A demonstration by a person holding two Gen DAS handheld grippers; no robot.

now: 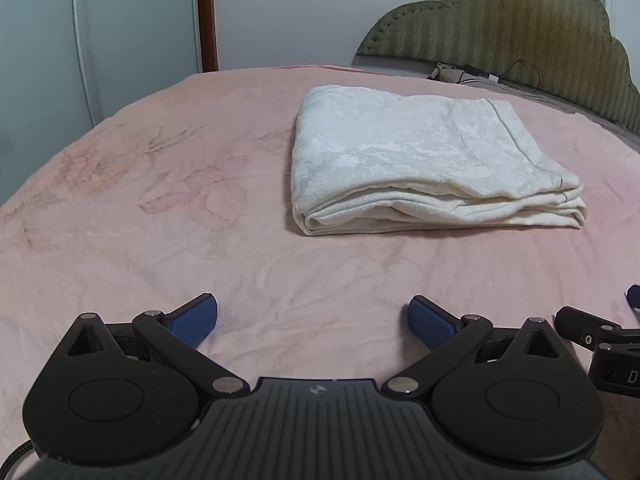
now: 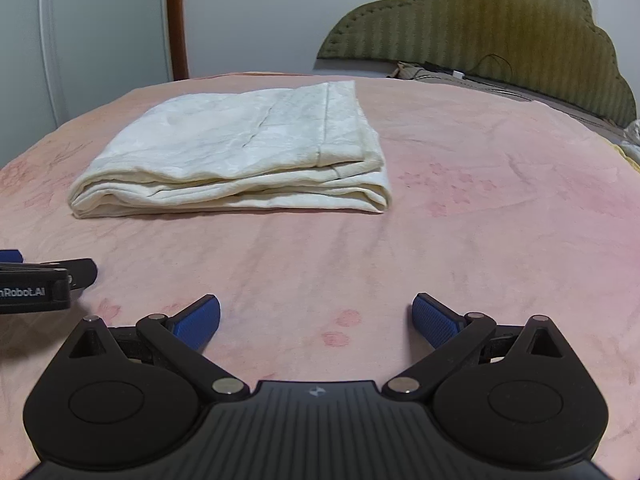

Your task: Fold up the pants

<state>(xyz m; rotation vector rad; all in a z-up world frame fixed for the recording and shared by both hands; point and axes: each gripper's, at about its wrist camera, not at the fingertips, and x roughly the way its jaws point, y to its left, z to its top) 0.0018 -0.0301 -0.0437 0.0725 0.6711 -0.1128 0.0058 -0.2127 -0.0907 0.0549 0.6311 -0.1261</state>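
Observation:
The cream-white pants (image 1: 420,160) lie folded in a flat stack of layers on the pink bedspread (image 1: 160,200). They also show in the right wrist view (image 2: 240,156), ahead and to the left. My left gripper (image 1: 312,320) is open and empty, low over the bedspread, well short of the stack. My right gripper (image 2: 316,320) is open and empty too, also short of the stack. Each gripper shows at the edge of the other's view: the right one (image 1: 600,340) and the left one (image 2: 40,280).
An olive padded headboard (image 1: 520,32) stands at the far right with a cable and small items (image 1: 480,76) at its foot. A white wardrobe (image 1: 120,40) and a brown door frame (image 1: 206,16) stand beyond the bed's far edge.

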